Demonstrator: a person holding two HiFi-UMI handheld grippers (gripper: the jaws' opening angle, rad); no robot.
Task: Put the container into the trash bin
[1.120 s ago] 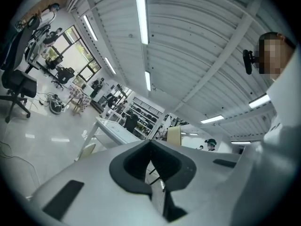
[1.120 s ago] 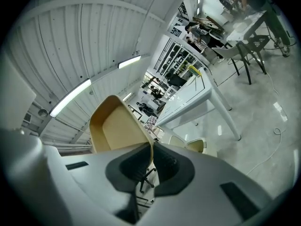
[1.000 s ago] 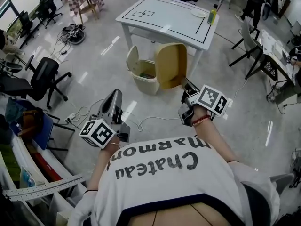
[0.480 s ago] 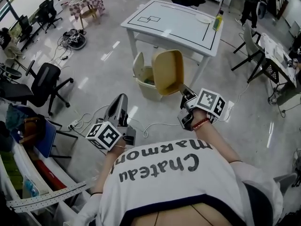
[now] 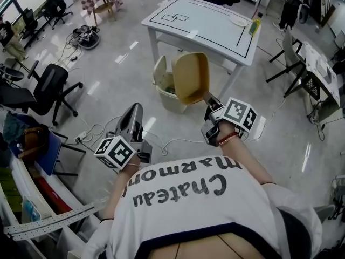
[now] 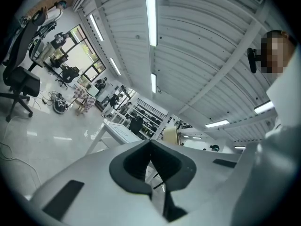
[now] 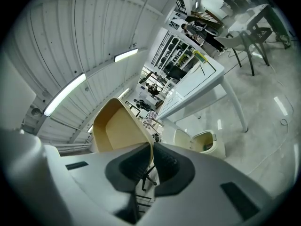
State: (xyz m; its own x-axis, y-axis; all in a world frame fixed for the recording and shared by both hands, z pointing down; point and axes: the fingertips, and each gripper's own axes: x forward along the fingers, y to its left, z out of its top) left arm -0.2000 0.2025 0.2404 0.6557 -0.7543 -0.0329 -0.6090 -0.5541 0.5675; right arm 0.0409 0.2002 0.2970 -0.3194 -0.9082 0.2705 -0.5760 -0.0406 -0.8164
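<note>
A tan rectangular container hangs in the air with my right gripper shut on its rim; in the right gripper view the container stands up from between the jaws. The cream trash bin with its lid raised stands on the floor just beyond it, beside the white table; the bin also shows in the right gripper view. My left gripper is at the lower left, jaws together with nothing in them.
Cables trail over the floor between me and the bin. Black office chairs stand at the left, more chairs at the right. A bottle and a plate rest on the table's far corner.
Both grippers have drifted forward toward the bin, the right one carrying the container closer over it. The grip has not changed.
</note>
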